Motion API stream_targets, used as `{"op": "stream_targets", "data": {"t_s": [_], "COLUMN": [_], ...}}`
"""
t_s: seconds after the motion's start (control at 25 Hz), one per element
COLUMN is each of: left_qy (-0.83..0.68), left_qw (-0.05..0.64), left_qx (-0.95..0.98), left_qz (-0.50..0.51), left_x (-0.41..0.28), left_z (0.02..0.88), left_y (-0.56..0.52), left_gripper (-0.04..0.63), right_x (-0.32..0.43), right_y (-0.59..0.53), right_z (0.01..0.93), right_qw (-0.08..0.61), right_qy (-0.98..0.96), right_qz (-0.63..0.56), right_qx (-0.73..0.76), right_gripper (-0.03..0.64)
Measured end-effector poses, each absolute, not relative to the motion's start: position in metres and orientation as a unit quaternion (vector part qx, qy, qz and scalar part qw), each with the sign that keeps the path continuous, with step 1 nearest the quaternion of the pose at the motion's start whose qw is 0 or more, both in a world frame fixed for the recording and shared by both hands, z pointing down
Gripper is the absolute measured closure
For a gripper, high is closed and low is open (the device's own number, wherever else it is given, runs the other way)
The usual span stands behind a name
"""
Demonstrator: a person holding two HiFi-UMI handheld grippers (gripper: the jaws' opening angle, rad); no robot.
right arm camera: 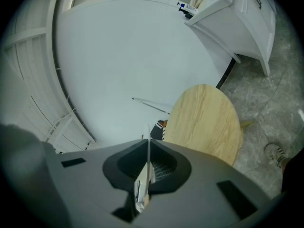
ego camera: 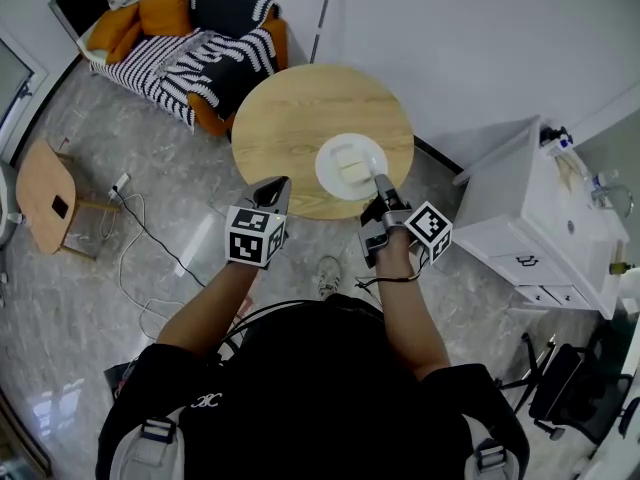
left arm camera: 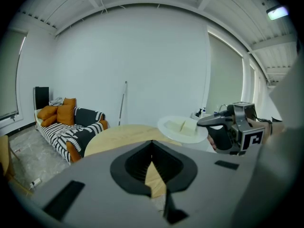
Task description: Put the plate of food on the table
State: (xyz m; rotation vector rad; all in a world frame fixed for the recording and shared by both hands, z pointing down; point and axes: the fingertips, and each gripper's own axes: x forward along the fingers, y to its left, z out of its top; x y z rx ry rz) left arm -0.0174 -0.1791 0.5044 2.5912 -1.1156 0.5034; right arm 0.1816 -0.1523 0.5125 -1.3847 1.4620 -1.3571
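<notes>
Right arm: stretched forward; your right gripper (ego camera: 379,182) pinches the round white plate (ego camera: 336,160) by its near rim.
Plate: level, above the round wooden counter (ego camera: 290,118), near-right edge.
Left gripper (ego camera: 276,190): jaws pressed together, empty.

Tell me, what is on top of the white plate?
Two pale yellow blocks of food lie on the white plate. The right tool pinches its rim, covering that bit of edge.
</notes>
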Motion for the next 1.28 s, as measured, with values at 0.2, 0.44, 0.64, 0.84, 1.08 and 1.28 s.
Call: {"op": "stream_targets", "data": {"t_s": [0.2,0.44,0.64,0.84,1.08,1.28], "left_qy": [-0.396,-0.413,-0.419,-0.423,-0.433,-0.434], "left_qw": [0.142,0.146,0.152,0.152,0.153,0.157], "left_qx": [0.89,0.882,0.878,0.877,0.873,0.872], "left_qz": [0.176,0.173,0.173,0.172,0.165,0.164], "left_x": [-0.002,0.011,0.021,0.032,0.019,0.005], "left_z": [0.506,0.503,0.507,0.505,0.499,0.5], "left_y": [-0.2,-0.224,-0.238,-0.25,-0.266,-0.285], "left_gripper": [0.588,0.588,0.588,0.588,0.588,0.588], "right_x": [0.197,0.21,0.214,0.22,0.213,0.204], "right_y": [-0.177,-0.209,-0.229,-0.245,-0.26,-0.278], "right_z": [0.519,0.52,0.523,0.531,0.544,0.551], "right_qw": [0.336,0.331,0.319,0.306,0.29,0.308], "right_qy": [0.567,0.582,0.592,0.591,0.599,0.606], "right_qz": [-0.536,-0.544,-0.549,-0.558,-0.558,-0.554], "right_qx": [-0.528,-0.505,-0.497,-0.496,-0.495,-0.481], "right_gripper": [0.597,0.597,0.597,0.597,0.597,0.595]}}
